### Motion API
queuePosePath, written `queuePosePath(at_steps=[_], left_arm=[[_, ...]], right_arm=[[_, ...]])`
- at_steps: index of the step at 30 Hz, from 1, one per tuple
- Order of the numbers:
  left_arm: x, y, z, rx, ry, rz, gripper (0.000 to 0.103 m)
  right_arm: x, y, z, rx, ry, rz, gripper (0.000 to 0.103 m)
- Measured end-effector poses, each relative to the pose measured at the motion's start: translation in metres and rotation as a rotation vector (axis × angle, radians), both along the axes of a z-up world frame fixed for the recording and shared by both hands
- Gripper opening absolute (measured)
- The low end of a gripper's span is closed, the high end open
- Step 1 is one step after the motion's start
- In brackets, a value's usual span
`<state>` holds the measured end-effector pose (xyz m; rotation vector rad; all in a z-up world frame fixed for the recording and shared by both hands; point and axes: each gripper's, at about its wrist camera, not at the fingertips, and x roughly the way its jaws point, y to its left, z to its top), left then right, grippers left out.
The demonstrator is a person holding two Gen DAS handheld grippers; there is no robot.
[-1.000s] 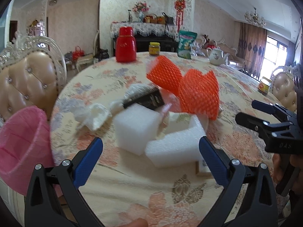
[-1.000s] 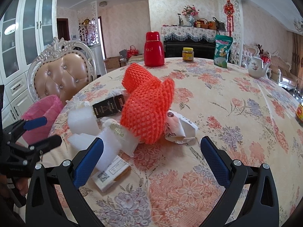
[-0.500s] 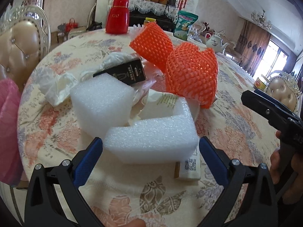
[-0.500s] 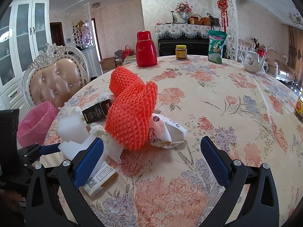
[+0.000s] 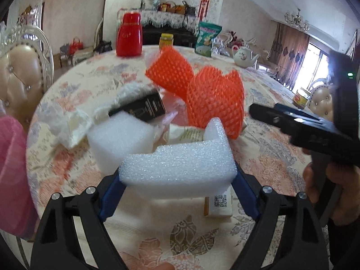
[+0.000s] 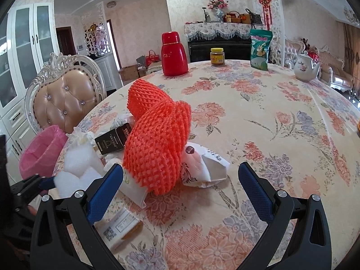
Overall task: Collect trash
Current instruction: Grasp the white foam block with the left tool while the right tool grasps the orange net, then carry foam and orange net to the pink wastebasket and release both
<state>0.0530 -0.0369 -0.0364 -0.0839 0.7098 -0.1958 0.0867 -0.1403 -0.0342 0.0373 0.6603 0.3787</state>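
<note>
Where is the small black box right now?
In the left wrist view, the black box lies mid-pile, behind the white foam cube and left of the orange foam netting.

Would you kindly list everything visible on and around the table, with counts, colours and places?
foam blocks: two, white, near edge; nearest between left jaws
foam nets: two, orange, pile centre
box: one, black, behind the foam
flat packet: one, white, QR code, near edge
wrapper: one, white, right of nets
flask: one, red, far side
jar: one, yellow-lidded
pouch: one, green
teapot: one, white
bin bag: one, pink, beside chair
left gripper: touching foam
right gripper: open, empty
</note>
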Motion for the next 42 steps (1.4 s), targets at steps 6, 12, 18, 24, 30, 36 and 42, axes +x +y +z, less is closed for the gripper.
queuePosePath(at_steps=[6, 12, 18, 24, 30, 36, 42], left_arm=[[-0.012, 0.017, 0.026, 0.016, -0.084, 0.047, 0.084], [-0.019, 0.043, 0.047, 0.027, -0.145, 0.104, 0.084], [-0.020, 0.064, 0.049, 0.027, -0.148, 0.141, 0.084], [-0.022, 0.075, 0.047, 0.023, -0.151, 0.146, 0.084], [-0.027, 0.083, 0.049, 0.013, -0.166, 0.161, 0.084], [-0.033, 0.105, 0.056, 0.023, -0.191, 0.211, 0.084], [-0.042, 0.141, 0.067, 0.039, -0.216, 0.290, 0.084]], right_arm=[[0.010, 0.015, -0.002, -0.004, 0.020, 0.014, 0.088], [0.020, 0.028, -0.012, -0.007, 0.066, 0.022, 0.080], [0.027, 0.039, -0.028, -0.003, 0.127, 0.046, 0.050], [0.022, 0.040, -0.025, 0.002, 0.116, 0.051, 0.034], [0.006, 0.035, -0.004, 0.003, 0.043, 0.021, 0.033], [-0.005, 0.043, 0.026, 0.008, -0.032, 0.033, 0.033], [-0.008, 0.065, 0.046, 0.012, -0.074, 0.077, 0.033]])
